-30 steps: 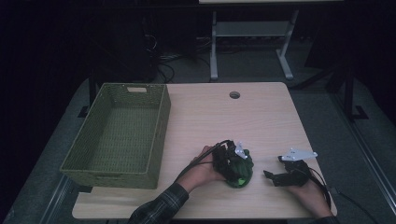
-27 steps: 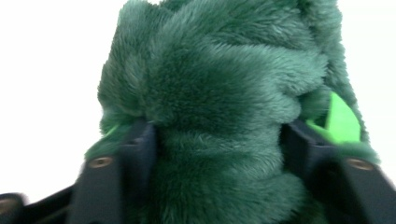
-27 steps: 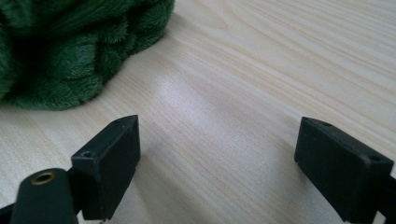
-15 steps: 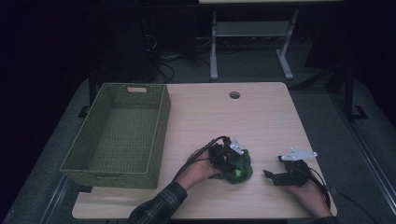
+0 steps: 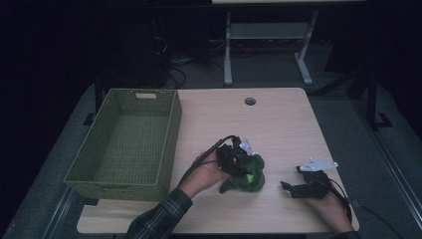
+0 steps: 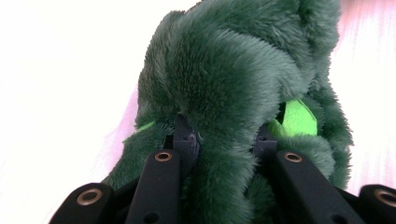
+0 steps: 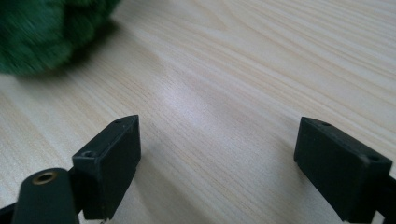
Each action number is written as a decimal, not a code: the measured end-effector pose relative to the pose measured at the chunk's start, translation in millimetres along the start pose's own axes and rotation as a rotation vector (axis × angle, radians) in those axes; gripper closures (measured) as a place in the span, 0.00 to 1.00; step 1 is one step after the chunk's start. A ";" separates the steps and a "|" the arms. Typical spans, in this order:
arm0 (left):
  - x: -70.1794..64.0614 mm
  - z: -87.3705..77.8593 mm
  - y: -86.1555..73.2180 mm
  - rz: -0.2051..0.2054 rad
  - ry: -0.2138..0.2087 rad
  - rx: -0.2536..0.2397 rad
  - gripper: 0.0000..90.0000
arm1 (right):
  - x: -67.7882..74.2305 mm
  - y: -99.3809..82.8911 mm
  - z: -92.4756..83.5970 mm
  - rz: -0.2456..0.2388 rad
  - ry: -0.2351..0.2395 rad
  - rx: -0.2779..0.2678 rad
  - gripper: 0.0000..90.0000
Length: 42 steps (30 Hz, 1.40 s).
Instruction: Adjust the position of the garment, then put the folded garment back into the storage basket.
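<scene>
High view: left gripper [image 5: 240, 160] clamps the green plush toy [image 5: 247, 176] near the table [image 5: 278, 124] front — its jaws have just been closing on the plush; green basket [image 5: 122, 141] well apart, beyond the hand.
Left gripper view: jaws sunk into dark fur, a bright green patch [image 6: 295, 117] beside one jaw.
Right gripper view: right gripper [image 7: 217, 156] jaws wide apart over bare wood — plush ahead, off to one side.
</scene>
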<state>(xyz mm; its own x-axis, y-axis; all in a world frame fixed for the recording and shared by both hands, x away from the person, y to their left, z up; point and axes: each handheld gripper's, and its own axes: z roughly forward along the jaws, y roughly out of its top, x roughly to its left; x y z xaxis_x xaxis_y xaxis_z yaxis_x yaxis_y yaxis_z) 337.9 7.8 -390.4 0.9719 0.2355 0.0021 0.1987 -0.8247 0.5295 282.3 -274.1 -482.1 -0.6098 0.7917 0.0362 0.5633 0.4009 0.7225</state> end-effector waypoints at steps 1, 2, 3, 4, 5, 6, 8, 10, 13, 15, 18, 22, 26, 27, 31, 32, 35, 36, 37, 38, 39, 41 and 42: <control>-0.1 -3.4 0.2 -0.005 0.004 -0.006 0.79 | 0.1 0.0 0.0 0.001 0.000 0.001 0.16; 0.2 -6.0 0.3 -0.007 0.002 -0.007 0.79 | 0.2 0.1 -0.1 0.004 0.000 0.001 0.16; 0.2 -6.0 0.3 -0.007 0.002 -0.007 0.79 | 0.2 0.1 -0.1 0.004 0.000 0.001 0.16; 0.9 -11.6 0.5 -0.007 0.007 -0.009 0.79 | 0.2 0.1 -0.1 0.003 0.000 0.001 0.16; 2.5 -18.2 0.5 -0.004 0.013 -0.001 0.79 | 0.2 0.1 0.1 0.003 0.000 -0.001 0.16; 2.5 -18.2 0.5 -0.004 0.013 -0.001 0.79 | 0.2 0.1 0.1 0.003 0.000 -0.001 0.16; 4.0 -28.8 -0.3 -0.016 0.019 -0.007 0.79 | 0.1 0.1 0.2 0.001 -0.001 -0.002 0.16; 5.5 -35.5 -1.3 -0.017 0.025 -0.011 0.79 | 0.1 0.1 0.1 0.001 -0.001 -0.001 0.16; 8.6 -47.1 -3.7 -0.029 0.033 -0.010 0.79 | 0.1 0.2 0.1 0.001 -0.001 0.000 0.16; 10.2 -54.5 -5.1 -0.034 0.043 -0.010 0.79 | 0.1 0.2 0.1 0.002 -0.001 0.000 0.16; 12.5 -64.3 -7.0 -0.043 0.054 -0.014 0.79 | 0.1 0.2 0.1 0.002 -0.002 0.000 0.16; 17.0 -79.0 -10.0 -0.054 0.067 -0.022 0.79 | 0.1 0.2 0.2 0.002 -0.001 -0.001 0.16; 22.0 -93.8 -13.5 -0.067 0.083 -0.030 0.79 | 0.1 0.2 0.2 0.001 -0.001 -0.001 0.16; 22.0 -93.8 -13.5 -0.067 0.083 -0.030 0.79 | 0.1 0.2 0.2 0.001 -0.001 -0.001 0.16; 28.9 -116.1 -18.8 -0.085 0.106 -0.034 0.79 | 0.2 0.2 0.2 0.003 -0.002 0.000 0.16; 29.8 -119.5 -19.7 -0.089 0.107 -0.036 0.79 | 0.2 0.3 0.2 0.003 -0.002 0.001 0.16; 32.7 -130.1 -22.5 -0.096 0.123 -0.041 0.79 | 0.2 0.3 0.2 0.004 -0.003 0.001 0.16; 35.3 -139.4 -25.0 -0.099 0.134 -0.038 0.79 | 0.2 0.3 0.2 0.003 -0.003 0.000 0.16; 35.3 -139.4 -25.0 -0.099 0.134 -0.038 0.79 | 0.2 0.3 0.2 0.003 -0.003 0.000 0.16; 36.8 -145.3 -27.1 -0.113 0.140 -0.048 0.79 | 0.4 0.4 0.2 0.006 -0.003 0.001 0.16; 39.0 -154.2 -29.8 -0.121 0.153 -0.052 0.79 | 0.5 0.4 0.2 0.007 -0.003 0.001 0.16; 41.2 -164.4 -33.1 -0.132 0.169 -0.053 0.79 | 0.2 0.3 0.2 0.003 -0.003 0.000 0.16; 42.1 -168.5 -34.4 -0.133 0.176 -0.052 0.79 | 0.4 0.4 0.2 0.006 -0.003 0.001 0.16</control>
<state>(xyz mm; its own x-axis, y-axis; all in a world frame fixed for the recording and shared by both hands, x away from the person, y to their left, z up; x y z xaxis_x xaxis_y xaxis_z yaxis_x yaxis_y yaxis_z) 350.7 132.8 -265.6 0.8997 0.4300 0.0749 0.3121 -0.7538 0.5782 282.4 -273.6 -481.9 -0.6047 0.7955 0.0387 0.5679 0.3966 0.7213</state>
